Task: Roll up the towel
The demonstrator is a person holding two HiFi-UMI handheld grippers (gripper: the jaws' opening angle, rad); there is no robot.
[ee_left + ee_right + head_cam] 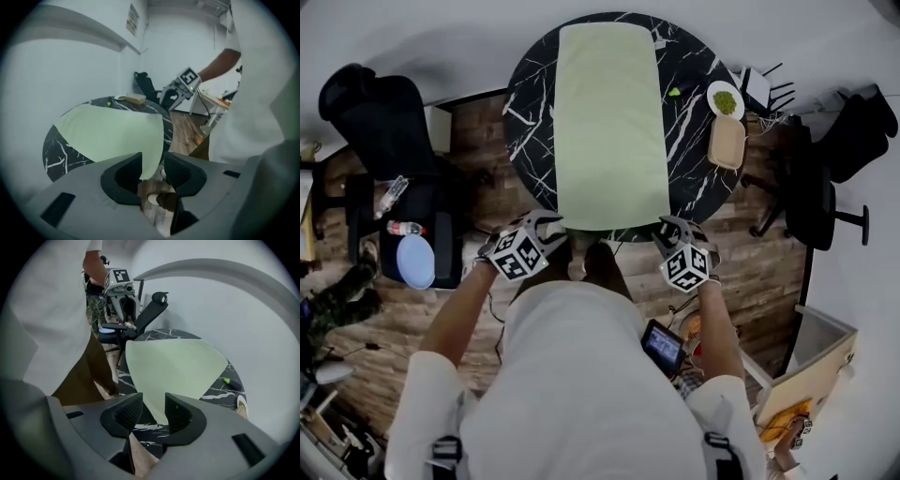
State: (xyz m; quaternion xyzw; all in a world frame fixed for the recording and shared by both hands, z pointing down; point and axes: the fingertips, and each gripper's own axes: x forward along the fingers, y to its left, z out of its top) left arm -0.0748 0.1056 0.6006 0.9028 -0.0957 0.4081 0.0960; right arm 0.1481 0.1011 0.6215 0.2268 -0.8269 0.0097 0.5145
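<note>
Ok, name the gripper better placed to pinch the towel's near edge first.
Left, marginally. Both grippers are open with a near corner of the towel between the jaws, but at the left gripper that corner seems to overhang the table edge, free to pinch; at the right gripper it lies on the table.

towel [612, 122] on table [530, 103], plate [713, 93] right
</note>
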